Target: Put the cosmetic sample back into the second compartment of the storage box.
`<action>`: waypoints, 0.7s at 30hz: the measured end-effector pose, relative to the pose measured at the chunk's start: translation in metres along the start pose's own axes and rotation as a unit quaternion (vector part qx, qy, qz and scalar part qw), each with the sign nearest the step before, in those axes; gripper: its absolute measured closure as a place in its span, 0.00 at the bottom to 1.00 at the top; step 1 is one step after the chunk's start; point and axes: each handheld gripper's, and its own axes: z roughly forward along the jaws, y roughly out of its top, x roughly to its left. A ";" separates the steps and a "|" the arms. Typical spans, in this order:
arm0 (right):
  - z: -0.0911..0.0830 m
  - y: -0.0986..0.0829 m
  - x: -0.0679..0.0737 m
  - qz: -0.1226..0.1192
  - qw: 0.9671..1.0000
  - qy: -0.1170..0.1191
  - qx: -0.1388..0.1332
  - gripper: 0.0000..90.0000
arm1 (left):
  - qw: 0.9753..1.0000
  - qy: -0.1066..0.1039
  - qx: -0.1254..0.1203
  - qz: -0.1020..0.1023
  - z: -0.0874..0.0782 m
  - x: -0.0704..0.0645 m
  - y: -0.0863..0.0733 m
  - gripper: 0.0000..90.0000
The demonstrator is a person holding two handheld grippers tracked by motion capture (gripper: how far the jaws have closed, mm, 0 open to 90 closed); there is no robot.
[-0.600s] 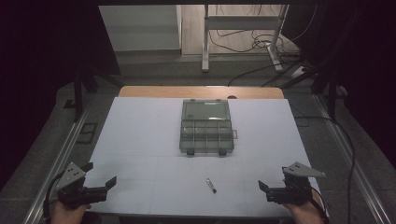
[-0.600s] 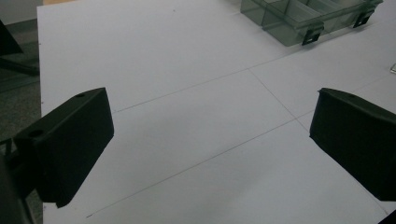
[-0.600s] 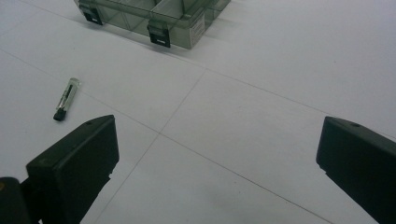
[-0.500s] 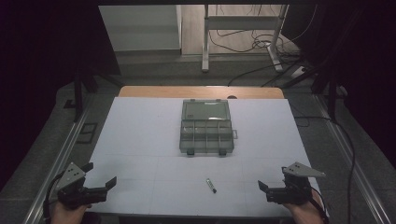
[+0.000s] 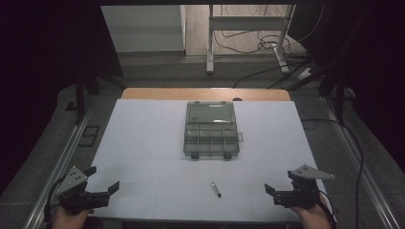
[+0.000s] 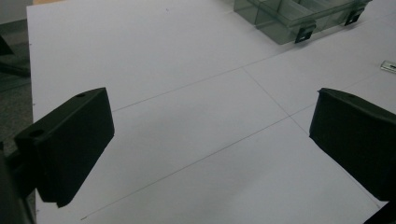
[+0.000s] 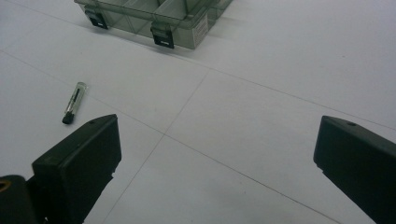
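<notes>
Item 1, left claw (image 5: 102, 188): held low over the near left corner of the desk (image 5: 143, 143), jaws spread wide with nothing between them. Its own view looks across bare white surface, so it appears parked in readiness, not engaged.

Item 2, right claw (image 5: 273, 191): held low over the near right corner, jaws likewise wide apart and empty. Probably the one better placed to make the pick.

Item 3, small vial (image 5: 216, 189): a slim clear tube with a dark cap, lying flat on the desk. It sits between the two claws, nearer the right one, to that claw's left and a little ahead of it, well apart from both. In the right gripper view the small vial (image 7: 74, 102) lies just beyond the left jaw, cap end nearest the claw.

Item 4, compartment box (image 5: 210, 130): translucent grey organiser with dividers and two dark latches on its near edge, well ahead of both claws at the desk's middle. Its lid seems to stand open toward the far side, likely so the vial can be dropped into a compartment.
</notes>
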 end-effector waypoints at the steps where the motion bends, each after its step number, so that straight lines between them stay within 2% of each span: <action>1: 0.000 0.000 0.000 -0.001 1.000 -0.001 0.000 0.02 | 1.000 -0.002 -0.002 -0.001 0.000 0.000 0.000 0.00; 5: 0.000 0.000 0.001 -0.002 1.000 -0.002 0.000 0.02 | 1.000 -0.005 -0.004 -0.007 0.000 0.002 0.000 0.00; 9: 0.001 0.001 0.002 -0.008 1.000 0.002 0.005 0.00 | 1.000 -0.004 -0.003 -0.003 0.000 0.001 0.000 0.01; 13: 0.004 0.004 0.003 -0.007 1.000 0.019 0.001 0.00 | 1.000 -0.004 -0.003 -0.004 0.000 0.001 0.000 0.01; 21: 0.012 0.007 0.006 -0.020 0.999 0.033 0.013 0.00 | 1.000 -0.004 -0.003 -0.007 0.000 0.002 0.000 0.01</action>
